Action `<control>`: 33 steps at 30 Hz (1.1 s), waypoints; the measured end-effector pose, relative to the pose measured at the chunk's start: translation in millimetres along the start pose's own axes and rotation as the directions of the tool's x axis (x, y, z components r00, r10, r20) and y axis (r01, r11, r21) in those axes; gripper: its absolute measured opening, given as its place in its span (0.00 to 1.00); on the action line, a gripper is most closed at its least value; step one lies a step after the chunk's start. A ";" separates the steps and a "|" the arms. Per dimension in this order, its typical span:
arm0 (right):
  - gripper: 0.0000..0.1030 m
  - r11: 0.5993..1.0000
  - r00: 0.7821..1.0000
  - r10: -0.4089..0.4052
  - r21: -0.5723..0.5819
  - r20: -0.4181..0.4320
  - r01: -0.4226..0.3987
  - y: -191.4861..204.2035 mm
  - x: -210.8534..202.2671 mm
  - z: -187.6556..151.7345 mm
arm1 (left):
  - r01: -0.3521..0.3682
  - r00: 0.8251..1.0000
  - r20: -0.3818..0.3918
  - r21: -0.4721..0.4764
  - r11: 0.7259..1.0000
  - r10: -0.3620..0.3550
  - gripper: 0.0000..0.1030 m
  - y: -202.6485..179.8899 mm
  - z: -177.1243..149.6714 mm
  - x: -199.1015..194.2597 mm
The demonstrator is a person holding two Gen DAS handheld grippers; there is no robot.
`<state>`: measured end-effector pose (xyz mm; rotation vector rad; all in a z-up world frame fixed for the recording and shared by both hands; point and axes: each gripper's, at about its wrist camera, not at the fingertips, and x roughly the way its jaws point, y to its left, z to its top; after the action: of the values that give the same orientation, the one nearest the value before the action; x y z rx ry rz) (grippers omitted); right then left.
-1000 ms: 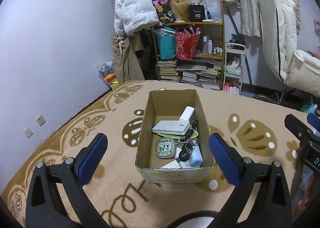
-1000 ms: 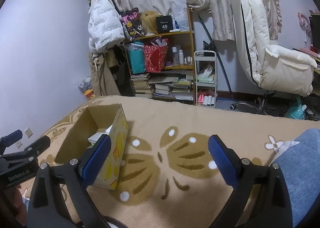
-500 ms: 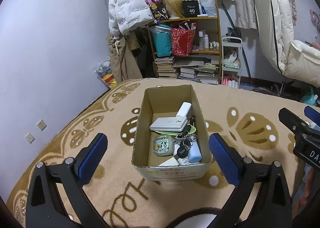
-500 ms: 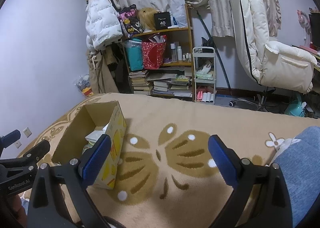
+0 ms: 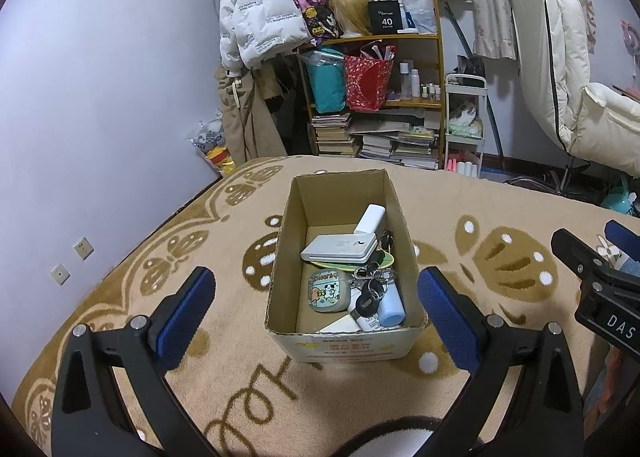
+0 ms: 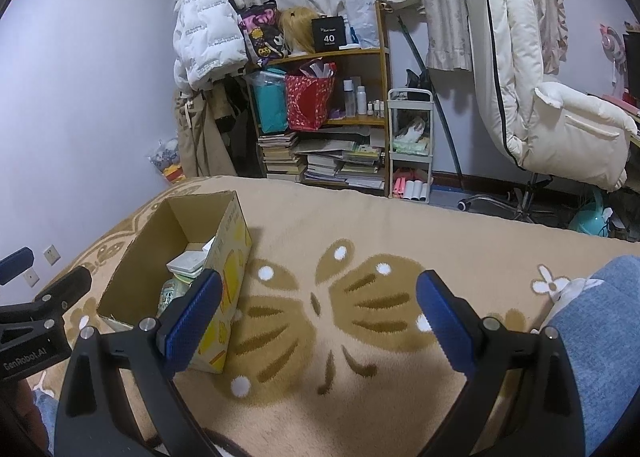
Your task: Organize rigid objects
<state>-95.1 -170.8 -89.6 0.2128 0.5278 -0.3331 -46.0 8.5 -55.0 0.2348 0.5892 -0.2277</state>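
Note:
An open cardboard box (image 5: 340, 193) stands on the patterned blanket; it also shows in the right wrist view (image 6: 232, 257). Inside lie a white flat device (image 5: 340, 249), a white power bank (image 5: 370, 219), a cartoon earbud case (image 5: 328, 291), a bunch of keys (image 5: 372, 285) and a light blue tube (image 5: 390, 305). My left gripper (image 5: 316, 309) is open and empty, held above the box's near end. My right gripper (image 6: 318, 317) is open and empty over the blanket, to the right of the box.
The beige and brown blanket (image 6: 360, 297) covers the bed. A person's jeans-clad leg (image 6: 600, 337) is at the right. Beyond the bed stand a cluttered bookshelf (image 5: 380, 97), a white jacket (image 5: 256, 29) and a cream chair (image 6: 540, 97).
Both grippers have risen and tilted down a little, so the box sits lower in each view. Both stay open and empty.

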 end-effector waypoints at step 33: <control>0.99 1.000 1.000 0.003 -0.002 -0.002 -0.003 -3.0 0.8 0.9 | -0.017 1.000 0.007 -0.010 1.000 0.017 0.98 3.6 0.2 -3.3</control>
<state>-95.0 -174.0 -89.6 0.2122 0.5302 -0.3296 -47.5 12.3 -52.4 0.2289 0.5809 -0.2091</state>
